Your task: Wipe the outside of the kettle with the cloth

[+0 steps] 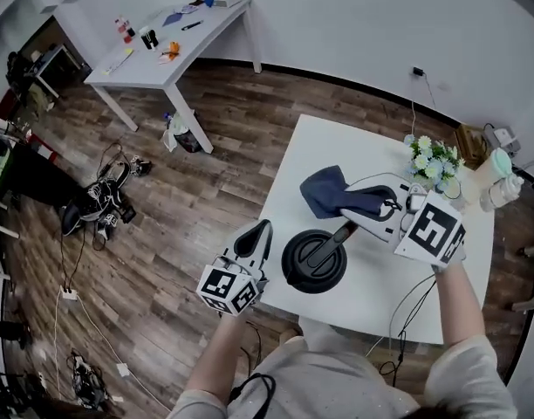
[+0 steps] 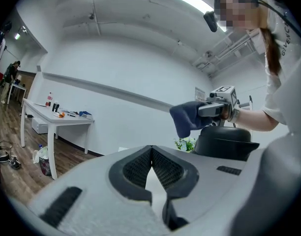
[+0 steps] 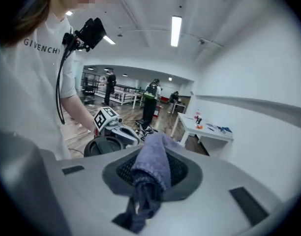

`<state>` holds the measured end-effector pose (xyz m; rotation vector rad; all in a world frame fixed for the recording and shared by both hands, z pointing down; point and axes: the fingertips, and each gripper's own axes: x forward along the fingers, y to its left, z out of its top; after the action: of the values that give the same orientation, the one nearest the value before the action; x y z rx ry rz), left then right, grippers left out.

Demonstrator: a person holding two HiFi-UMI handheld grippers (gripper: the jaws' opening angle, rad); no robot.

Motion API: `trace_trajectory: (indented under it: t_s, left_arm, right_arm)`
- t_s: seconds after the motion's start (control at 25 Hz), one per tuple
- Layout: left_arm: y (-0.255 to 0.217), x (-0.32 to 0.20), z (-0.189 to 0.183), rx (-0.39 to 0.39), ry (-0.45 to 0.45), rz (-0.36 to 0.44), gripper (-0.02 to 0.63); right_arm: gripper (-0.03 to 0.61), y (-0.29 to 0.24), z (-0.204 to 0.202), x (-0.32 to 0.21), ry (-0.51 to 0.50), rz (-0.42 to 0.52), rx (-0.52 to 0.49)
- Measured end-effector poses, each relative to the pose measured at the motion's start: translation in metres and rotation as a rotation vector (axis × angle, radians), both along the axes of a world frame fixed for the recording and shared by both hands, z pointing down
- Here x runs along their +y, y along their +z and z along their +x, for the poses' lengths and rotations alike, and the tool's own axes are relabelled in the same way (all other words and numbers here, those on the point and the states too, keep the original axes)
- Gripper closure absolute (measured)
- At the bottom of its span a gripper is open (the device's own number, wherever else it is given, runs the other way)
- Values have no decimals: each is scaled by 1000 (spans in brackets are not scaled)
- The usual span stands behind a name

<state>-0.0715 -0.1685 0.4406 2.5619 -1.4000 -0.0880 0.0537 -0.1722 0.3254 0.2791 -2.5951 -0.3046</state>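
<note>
A black kettle [image 1: 313, 261] stands near the front left edge of the white table [image 1: 337, 147], its handle pointing toward my right gripper. My right gripper [image 1: 382, 203] hangs just behind the kettle, shut on a dark blue cloth [image 1: 330, 190] that droops from its jaws to the left. In the right gripper view the cloth [image 3: 151, 171] is bunched between the pads, with the kettle [image 3: 104, 145] below and beyond it. My left gripper [image 1: 258, 234] hovers left of the kettle, off the table edge, shut and empty. From the left gripper view [image 2: 151, 151] I see the kettle [image 2: 224, 141] and cloth [image 2: 187, 117] ahead.
A pot of white flowers [image 1: 433, 159] and a pale bottle [image 1: 496, 171] stand at the table's far right corner. Cables hang off the table's front edge. A second white table [image 1: 167, 46] with small items is across the wooden floor. People stand far off in the right gripper view.
</note>
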Motion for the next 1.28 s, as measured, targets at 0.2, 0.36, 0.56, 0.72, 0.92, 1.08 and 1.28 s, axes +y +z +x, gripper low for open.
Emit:
trace_trajectory:
  t_s: [0.2,0.36,0.56,0.72,0.92,1.08,1.28]
  left_arm:
    - [3,28,0,-7,20,-36,606]
    - [12,43,0,-62,9,-42,606]
    - [5,54,4,-93,-4,-4,606]
    - [6,64,8,-81,4,4,606]
    - [5,72,4,-68,7,7,606]
    - [0,75,4,-68,3,23,606]
    - [3,83,0,-88,-6,16,606]
  right_arm:
    - [511,40,63,11,349,-173,-202]
    - [511,77,92,13,555,-283,-338]
    - [511,107,104,23,693,-363,-311]
    - [511,98,133,31,836,-182,-170]
    - [511,-21,67,95,520,120,-482]
    - [511,-46,-24,149,234,84,-550]
    - [511,34,-67,170,157,107,-177]
